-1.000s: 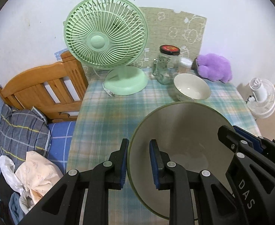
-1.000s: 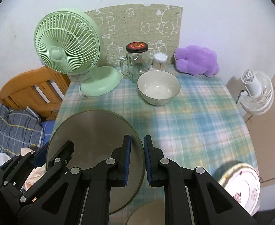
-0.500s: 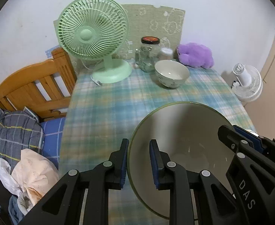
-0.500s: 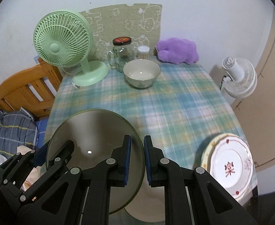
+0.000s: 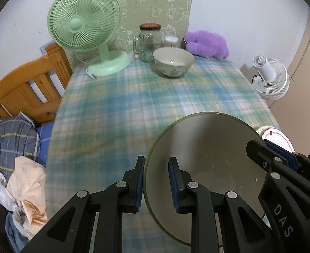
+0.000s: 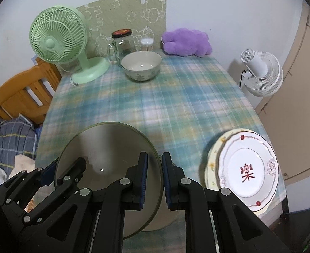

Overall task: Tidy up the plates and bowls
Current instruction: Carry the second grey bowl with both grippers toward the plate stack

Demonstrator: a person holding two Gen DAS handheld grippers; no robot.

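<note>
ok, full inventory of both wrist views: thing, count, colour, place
large bowl: 1, beige with green rim, held at both sides of its rim, near edge of table
small bowl: 1, cream with leaf print, far end of table
plates: stack of at least 2, white with red mark on top, yellowish beneath, near right corner
desk fan: 1, mint green, far left
glass jar mug: 1, clear, dark lid, behind small bowl
plush toy: 1, purple, far right
floor fan: 1, white, right of table
tablecloth: 1, blue-green plaid
left gripper: black, blue pads, shut on large bowl
right gripper: same, shut on large bowl
</note>
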